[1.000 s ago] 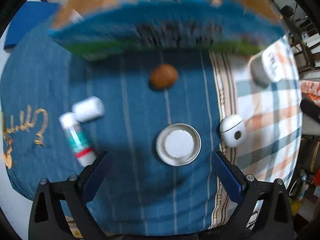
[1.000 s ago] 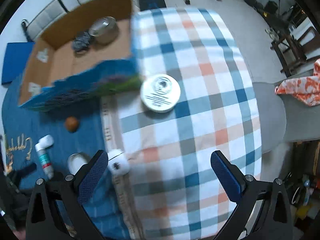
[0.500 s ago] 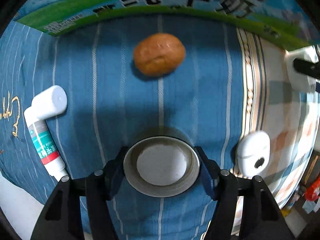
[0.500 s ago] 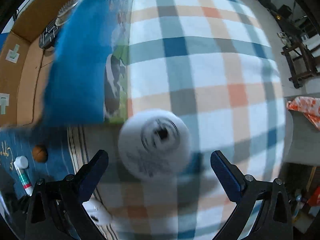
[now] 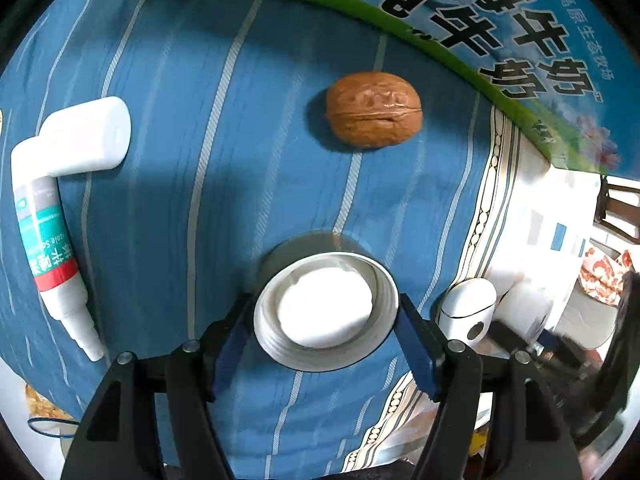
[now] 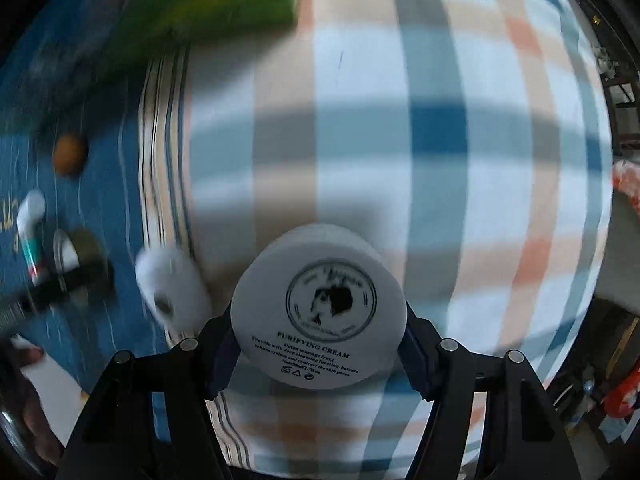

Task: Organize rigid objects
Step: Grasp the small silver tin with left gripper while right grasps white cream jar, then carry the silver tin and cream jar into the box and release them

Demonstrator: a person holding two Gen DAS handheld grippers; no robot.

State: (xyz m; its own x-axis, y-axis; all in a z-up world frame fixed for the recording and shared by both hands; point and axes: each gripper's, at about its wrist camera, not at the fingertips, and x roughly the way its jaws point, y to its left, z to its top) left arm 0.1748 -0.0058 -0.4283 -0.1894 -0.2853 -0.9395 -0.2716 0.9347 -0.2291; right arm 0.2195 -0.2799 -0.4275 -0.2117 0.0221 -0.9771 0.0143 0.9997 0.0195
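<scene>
My left gripper (image 5: 326, 334) is shut on a round metal lid with a white inside (image 5: 326, 310), on the blue striped cloth. A walnut (image 5: 374, 110) lies beyond it, near the blue-green carton (image 5: 500, 32). A white tube with a teal label (image 5: 48, 240) lies at the left. A white earbud case (image 5: 468, 312) sits to the right. My right gripper (image 6: 320, 340) is shut on a white cream jar (image 6: 320, 308) over the checked cloth (image 6: 440, 140). The earbud case (image 6: 172, 288) shows left of the jar.
The carton wall (image 6: 224, 4) stands at the far edge of both cloths. In the right wrist view the walnut (image 6: 70, 154), the tube (image 6: 30, 232) and the left gripper with its lid (image 6: 68, 264) show blurred at the left. An orange cloth (image 6: 626, 184) lies off to the right.
My left gripper came down and closed on the metal lid. My right gripper moved in on the cream jar and closed on it; the right view is still blurred from motion.
</scene>
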